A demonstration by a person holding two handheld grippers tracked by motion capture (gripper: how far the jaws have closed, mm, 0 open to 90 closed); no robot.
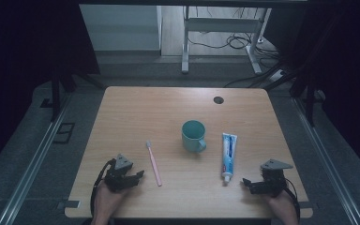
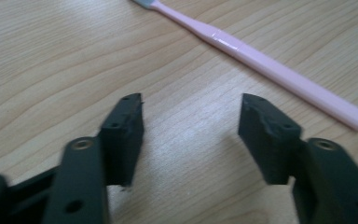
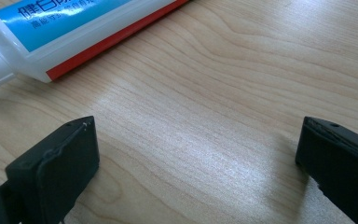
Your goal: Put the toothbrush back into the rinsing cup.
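A pink toothbrush [image 1: 153, 163] lies on the wooden table [image 1: 136, 108], head pointing away from the person. My left gripper [image 1: 138, 177] rests near the front left, just left of the handle's near end; its jaws stand partly apart over bare wood, and the pink toothbrush [image 2: 265, 63] crosses beyond the fingertips. A teal mug [image 1: 193, 136] stands mid-table. A blue and white toothpaste tube [image 1: 228, 154] lies right of the mug, cap toward the person. My right gripper [image 1: 246, 183] sits low at the front right, jaws wide apart, with the toothpaste tube [image 3: 70, 32] ahead and nothing between them.
A round cable hole [image 1: 218, 100] sits near the table's far edge. Dark curtains flank both sides, and a desk frame with cables [image 1: 234, 42] stands beyond. Bare wood stretches across the far half of the table.
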